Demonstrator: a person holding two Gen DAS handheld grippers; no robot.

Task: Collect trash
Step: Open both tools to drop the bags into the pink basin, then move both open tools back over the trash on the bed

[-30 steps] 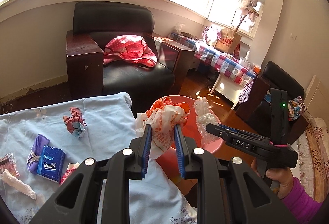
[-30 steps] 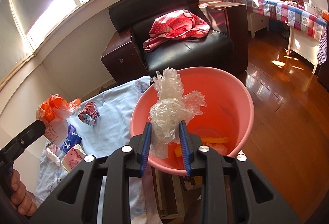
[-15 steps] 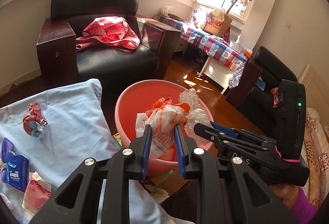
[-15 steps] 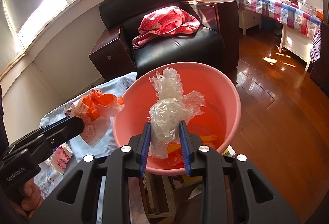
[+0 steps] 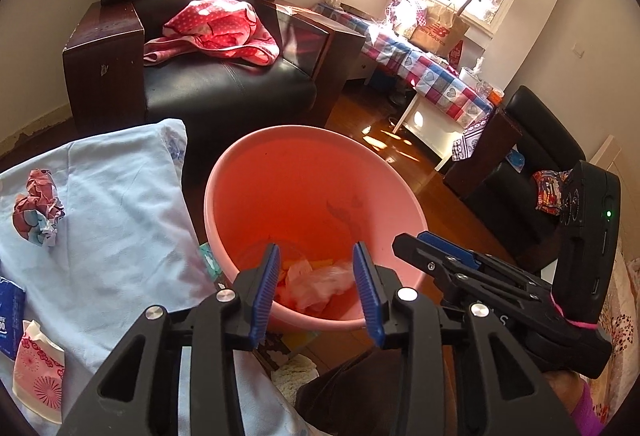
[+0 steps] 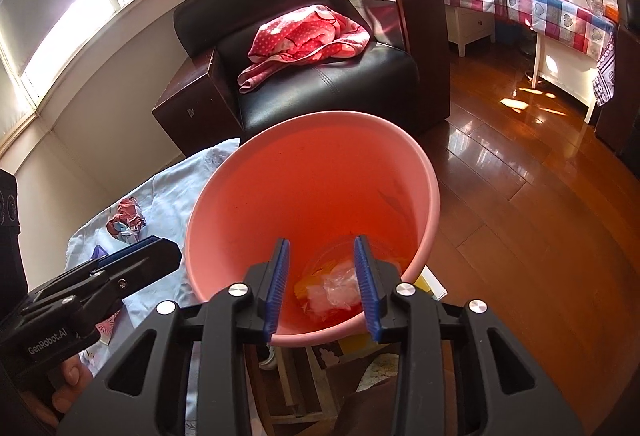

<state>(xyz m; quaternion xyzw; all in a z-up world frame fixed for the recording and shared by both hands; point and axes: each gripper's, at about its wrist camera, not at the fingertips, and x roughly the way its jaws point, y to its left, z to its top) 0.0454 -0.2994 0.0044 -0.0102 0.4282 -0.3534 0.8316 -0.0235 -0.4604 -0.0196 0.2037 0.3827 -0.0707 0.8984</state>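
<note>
Trash (image 6: 340, 286) heaped in pink bucket (image 6: 434, 196); both claws empty.

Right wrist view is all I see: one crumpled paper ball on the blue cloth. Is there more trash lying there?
Observer: Yes, the left wrist view shows a white packet with pink print on the cloth, low on the left.
Operator: Anything else?
Observer: A dark blue pack at the picture's left edge, just beyond that packet.
Operator: Is my right tool on?
Observer: A green light glows on the body of the right tongs.
</note>
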